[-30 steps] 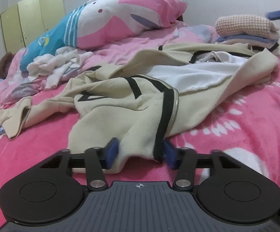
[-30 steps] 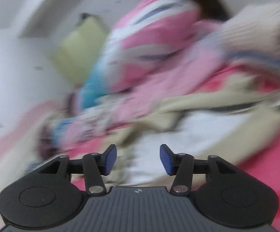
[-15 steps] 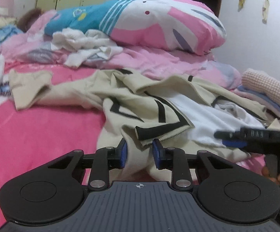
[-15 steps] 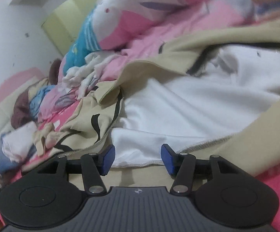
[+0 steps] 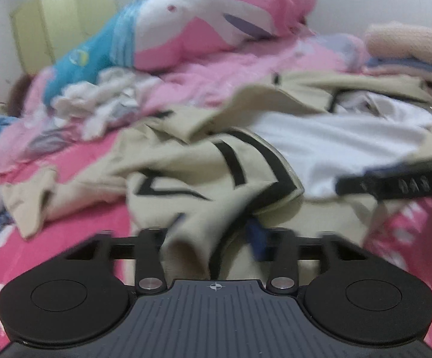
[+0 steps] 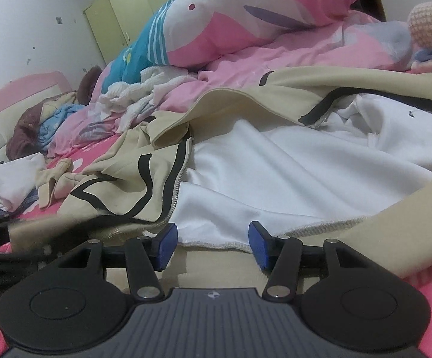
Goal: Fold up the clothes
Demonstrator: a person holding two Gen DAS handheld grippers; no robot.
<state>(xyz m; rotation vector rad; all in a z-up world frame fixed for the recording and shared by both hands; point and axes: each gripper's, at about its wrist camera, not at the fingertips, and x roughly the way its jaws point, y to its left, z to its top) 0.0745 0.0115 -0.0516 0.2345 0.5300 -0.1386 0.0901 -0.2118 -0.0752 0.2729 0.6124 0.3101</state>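
Jacket (image 5: pixel 204 179) hem hiding left claw (image 5: pixel 213 235)

Left gripper (image 5: pixel 213 238) closing on jacket hem (image 5: pixel 198 232) (bunched up); right gripper (image 6: pixel 213 243) lowered.

Pale white wall (image 6: pixel 30 15) with small marks; yellow-green wardrobe (image 6: pixel 117 12) in the corner; pink padded bed frame (image 6: pixel 21 92) below.

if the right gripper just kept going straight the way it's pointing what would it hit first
Most likely the jacket's white lining. The right gripper stands open with the lining's stitched hem right ahead of its fingertips, over the beige jacket. Depth is hard to judge, but nothing else lies in between.
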